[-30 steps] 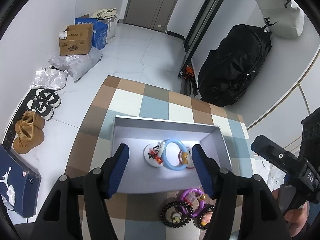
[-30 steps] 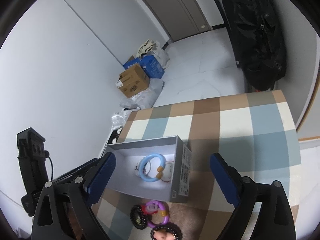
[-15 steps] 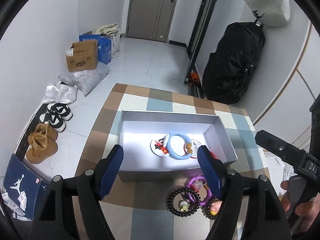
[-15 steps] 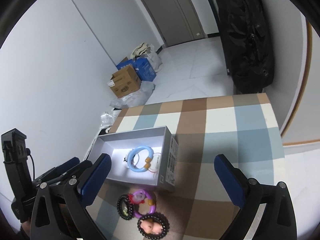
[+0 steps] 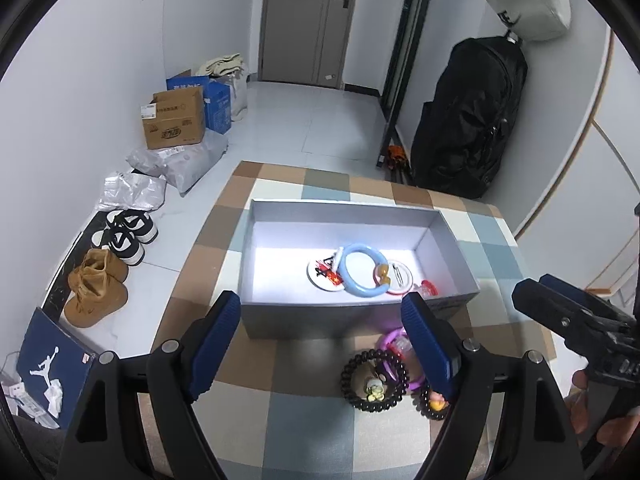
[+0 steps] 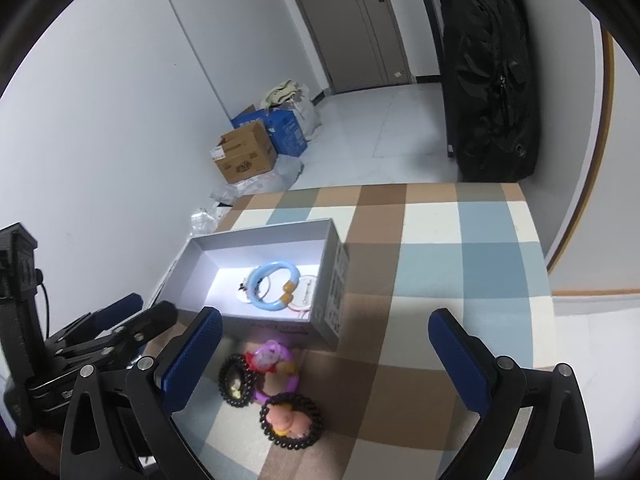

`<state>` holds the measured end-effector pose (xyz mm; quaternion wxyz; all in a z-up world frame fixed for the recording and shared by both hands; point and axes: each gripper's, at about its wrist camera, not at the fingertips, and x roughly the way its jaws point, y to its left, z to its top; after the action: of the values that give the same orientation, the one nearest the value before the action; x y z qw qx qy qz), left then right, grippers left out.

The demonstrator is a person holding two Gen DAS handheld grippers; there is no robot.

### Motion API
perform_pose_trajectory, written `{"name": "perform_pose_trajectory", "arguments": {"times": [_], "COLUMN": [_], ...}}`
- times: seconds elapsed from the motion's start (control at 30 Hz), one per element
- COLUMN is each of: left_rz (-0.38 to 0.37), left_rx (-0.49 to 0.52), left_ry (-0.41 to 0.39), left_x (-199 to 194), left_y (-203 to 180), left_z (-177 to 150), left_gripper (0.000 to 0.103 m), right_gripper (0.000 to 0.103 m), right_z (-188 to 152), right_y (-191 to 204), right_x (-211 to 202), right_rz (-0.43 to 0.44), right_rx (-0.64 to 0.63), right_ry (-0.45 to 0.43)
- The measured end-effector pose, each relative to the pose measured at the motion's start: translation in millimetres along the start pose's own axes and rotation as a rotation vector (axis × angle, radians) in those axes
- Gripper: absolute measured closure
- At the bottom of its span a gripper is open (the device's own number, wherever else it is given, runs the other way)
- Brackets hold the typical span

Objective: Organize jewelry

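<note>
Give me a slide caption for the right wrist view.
Open right gripper above three bracelets beside the grey box; blue bangle inside.

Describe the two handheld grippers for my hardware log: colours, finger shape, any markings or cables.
Both the left gripper and the right gripper have black plastic frames with triangular cut-outs and silver screw heads. Their fingers carry ribbed dark-blue pads. The right gripper's body shows partial white lettering in the left wrist view. A thin black cable runs by the left gripper's body in the right wrist view. No sleeves are visible.
</note>
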<state>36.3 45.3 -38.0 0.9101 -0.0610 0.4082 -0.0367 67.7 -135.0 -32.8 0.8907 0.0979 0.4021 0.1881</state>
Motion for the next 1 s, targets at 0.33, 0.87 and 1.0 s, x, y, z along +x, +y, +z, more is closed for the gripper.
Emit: {"name": "perform_pose_trajectory", "arguments": {"times": [0.33,0.87,1.0], "left_rz": [-0.017,-0.047,-0.037], "left_rx": [0.027,0.135,0.142], "left_ry": [0.071,0.263,0.272], "left_x": [8,37,37], "left_y": [-5,-24,-23], "left_z": [-17,-40,-40], "left_gripper": [0.015,0.015,0.015], "right_gripper": [0.0,0.0,0.0], "right_z": [-16,-11,-10], "right_y": [23,0,-1], "right_x": [-10,-20,-23], "right_rz": [-0.02,-0.041,-0.036], "right_rx": [-0.146,-0.06,-0.055], "right_ry": [-0.028,-0.048,-0.056]}}
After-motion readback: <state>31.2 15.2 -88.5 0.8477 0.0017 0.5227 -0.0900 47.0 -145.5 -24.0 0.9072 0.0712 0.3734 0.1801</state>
